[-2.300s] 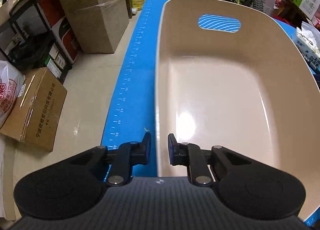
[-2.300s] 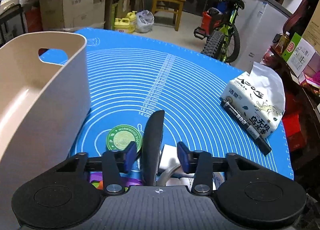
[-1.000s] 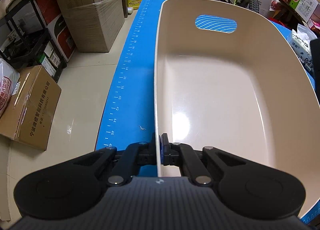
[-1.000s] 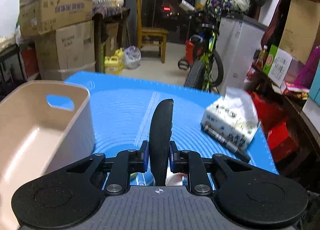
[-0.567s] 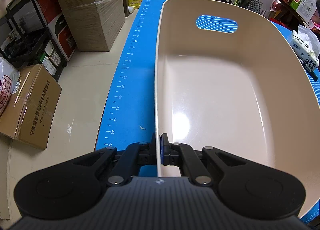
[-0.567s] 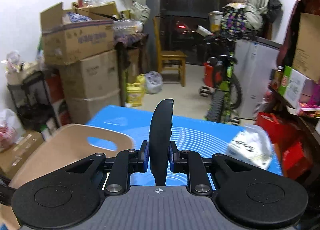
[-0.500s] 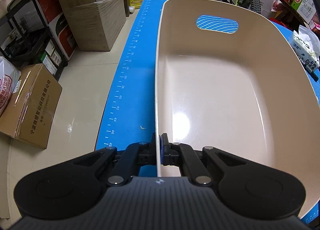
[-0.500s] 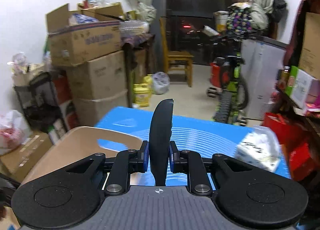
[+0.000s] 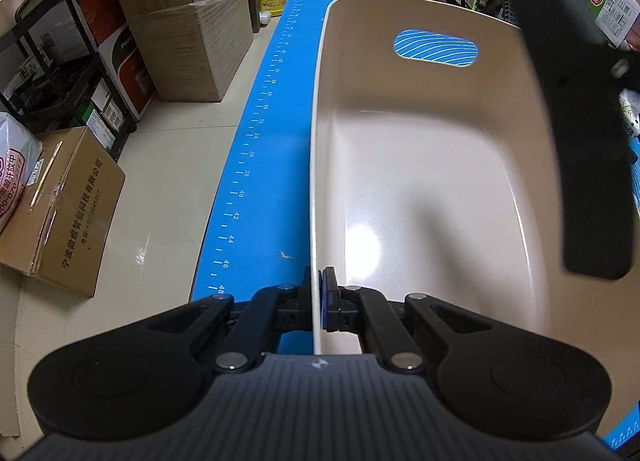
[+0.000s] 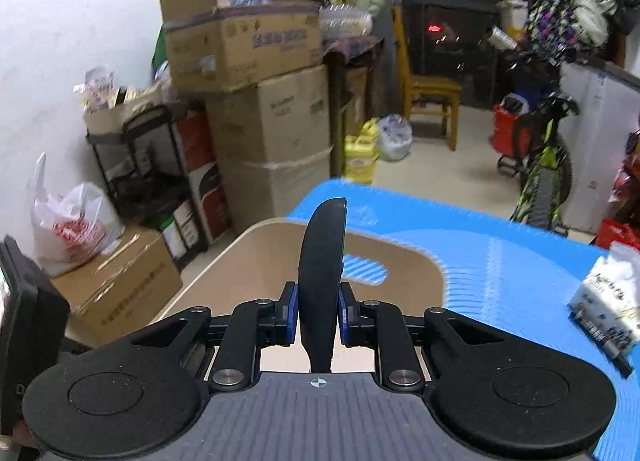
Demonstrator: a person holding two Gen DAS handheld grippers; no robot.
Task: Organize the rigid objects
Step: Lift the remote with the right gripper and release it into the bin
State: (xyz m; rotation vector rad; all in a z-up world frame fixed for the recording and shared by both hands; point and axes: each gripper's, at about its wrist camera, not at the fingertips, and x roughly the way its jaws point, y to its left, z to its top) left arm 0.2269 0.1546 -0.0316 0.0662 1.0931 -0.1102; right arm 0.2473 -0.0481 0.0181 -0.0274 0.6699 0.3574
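A beige plastic bin [image 9: 420,149] with a handle slot stands on the blue mat [image 9: 264,149]; its inside is bare. My left gripper [image 9: 316,289] is shut on the bin's near left rim. My right gripper [image 10: 318,307] is shut on a flat black oblong object [image 10: 322,261], held upright above the bin [image 10: 260,261]. That black object [image 9: 576,133] also shows in the left wrist view, hanging over the bin's right side.
A tissue pack [image 10: 608,285] with a black marker [image 10: 600,335] lies on the mat at the right. Cardboard boxes [image 9: 192,29] and a metal rack [image 9: 52,73] stand on the floor to the left. A bicycle [image 10: 540,165] and a chair [image 10: 428,89] stand beyond the table.
My right gripper has lifted the black object off the mat and carried it left over the bin. My left gripper closed on the bin rim and has stayed there.
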